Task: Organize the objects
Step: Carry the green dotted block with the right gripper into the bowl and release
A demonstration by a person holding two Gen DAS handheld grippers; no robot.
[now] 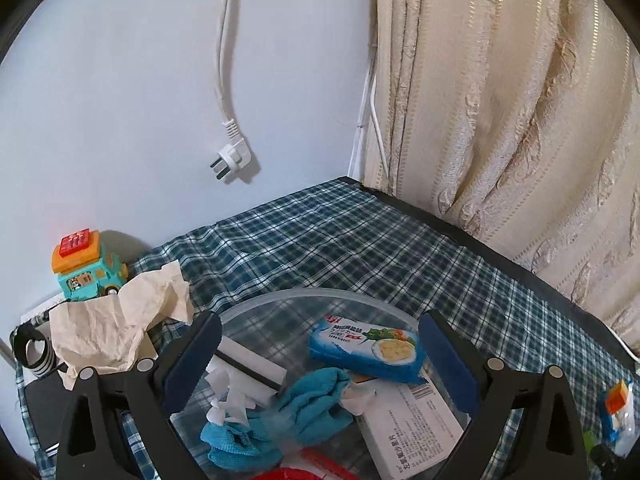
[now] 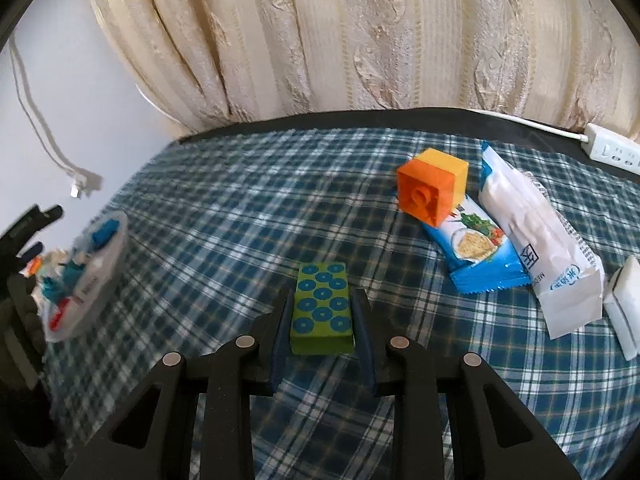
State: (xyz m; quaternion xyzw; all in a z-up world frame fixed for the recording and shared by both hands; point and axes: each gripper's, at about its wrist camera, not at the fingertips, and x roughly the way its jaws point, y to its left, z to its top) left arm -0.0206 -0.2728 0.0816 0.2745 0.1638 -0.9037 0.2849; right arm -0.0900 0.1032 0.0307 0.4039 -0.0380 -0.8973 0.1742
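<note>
My right gripper (image 2: 322, 300) is shut on a green block with blue dots (image 2: 321, 308), held just above the plaid tablecloth. My left gripper (image 1: 316, 344) is open above a clear plastic bin (image 1: 280, 300). The bin holds a blue cracker packet (image 1: 366, 348), a teal cloth (image 1: 288, 416), a white box (image 1: 408, 428), crumpled tissue and something red. The same bin (image 2: 108, 276) shows at the left of the right wrist view, blurred, beside the left gripper.
An orange and yellow cube (image 2: 432, 188), a blue cracker packet (image 2: 474, 252), a white packet (image 2: 532, 248) and a white box (image 2: 626, 304) lie on the right. A toy bus (image 1: 86, 266), crumpled paper (image 1: 120, 320), a hanging plug (image 1: 234, 158), a power strip (image 2: 612, 150) and curtain (image 1: 500, 100) border the table.
</note>
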